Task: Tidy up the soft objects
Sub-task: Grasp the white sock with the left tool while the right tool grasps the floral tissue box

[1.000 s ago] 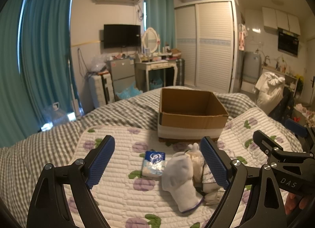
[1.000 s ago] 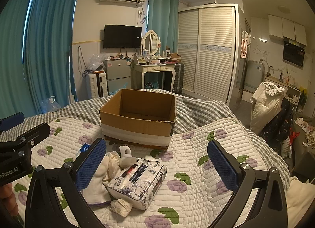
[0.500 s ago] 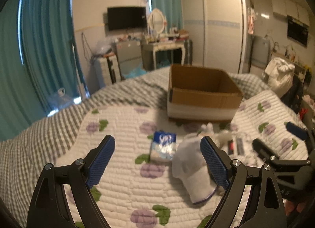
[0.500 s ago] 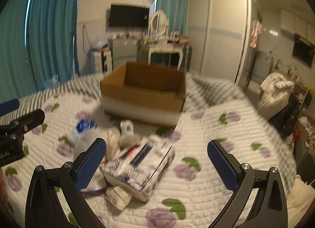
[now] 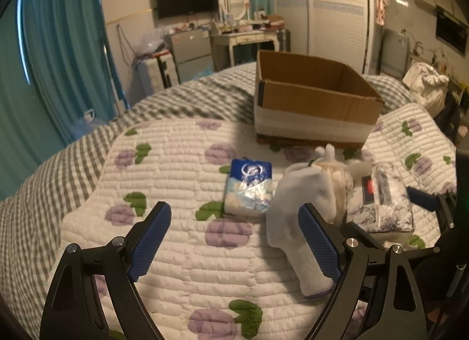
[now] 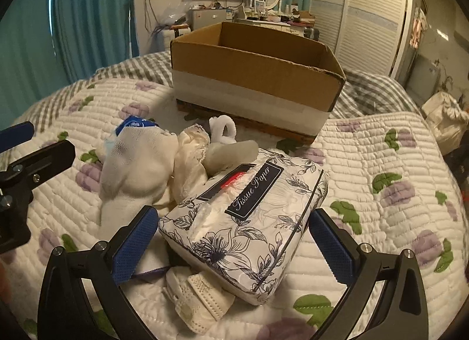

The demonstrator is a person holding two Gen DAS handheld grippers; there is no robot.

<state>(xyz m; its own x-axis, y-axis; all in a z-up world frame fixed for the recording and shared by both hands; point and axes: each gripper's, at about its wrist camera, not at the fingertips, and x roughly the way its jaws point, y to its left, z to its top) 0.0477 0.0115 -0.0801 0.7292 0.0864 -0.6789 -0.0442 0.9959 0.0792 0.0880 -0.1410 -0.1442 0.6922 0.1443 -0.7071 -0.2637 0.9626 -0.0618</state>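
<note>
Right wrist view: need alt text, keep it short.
The open right hand-held gripper straddles a floral tissue paper pack lying on a quilted bed cover, not yet gripping it. A white sock and other pale cloth items lie left of it, an open cardboard box behind.

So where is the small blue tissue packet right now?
The blue tissue packet lies flat on the floral quilt, left of the white sock, in front of the cardboard box.

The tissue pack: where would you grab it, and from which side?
Across its long sides, coming from its near end. The tissue pack lies flat, lengthwise between the open right gripper fingers, and its soft film should give under a squeeze.
</note>
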